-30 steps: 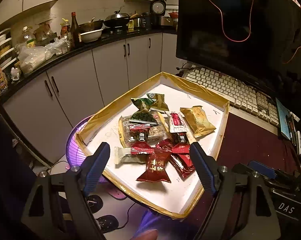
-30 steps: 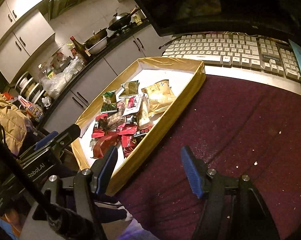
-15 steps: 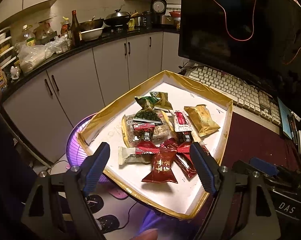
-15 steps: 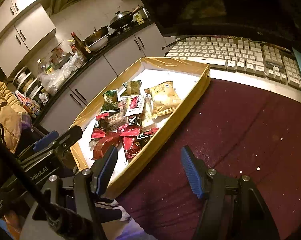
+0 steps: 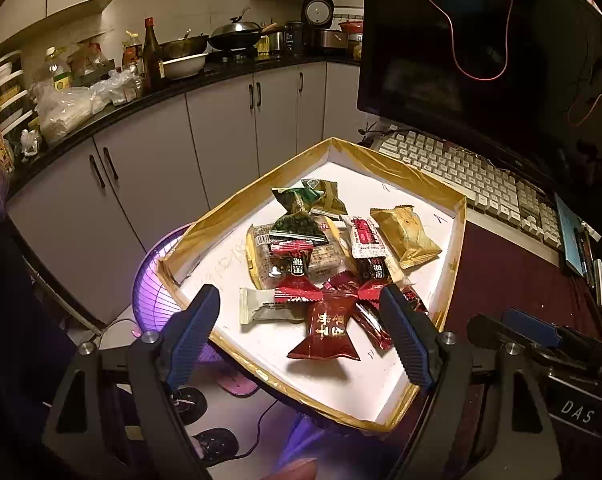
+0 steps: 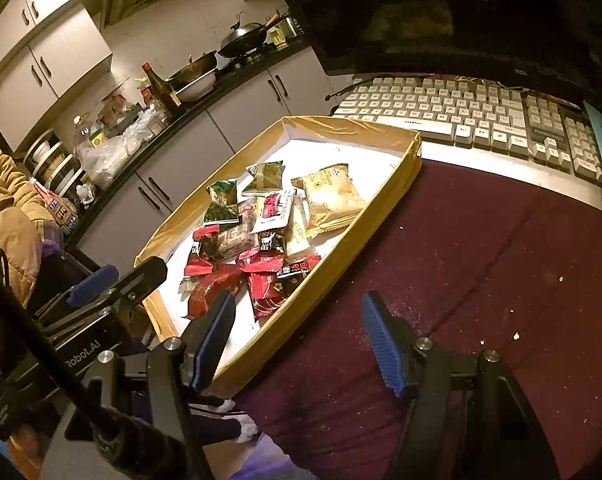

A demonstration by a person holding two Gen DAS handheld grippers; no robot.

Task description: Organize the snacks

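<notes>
Both tongs, left (image 5: 301, 336) and right (image 6: 297, 338), gape empty near the snack tray (image 6: 341, 248), keyboard (image 6: 461, 116) behind.

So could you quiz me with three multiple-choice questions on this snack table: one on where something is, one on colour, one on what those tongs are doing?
1. Where do the snack packets lie?
A. in the gold-edged tray
B. on the keyboard
C. on the kitchen counter

2. What colour is the cloth beside the tray?
A. green
B. dark red
C. white

3. What are the left tongs doing?
A. gripping a packet
B. shut with nothing in them
C. open and holding nothing

Answers: 1 A, the packets are piled inside the tray's rim. 2 B, the right view shows maroon fabric. 3 C, the blue fingers stand apart above the tray.
</notes>
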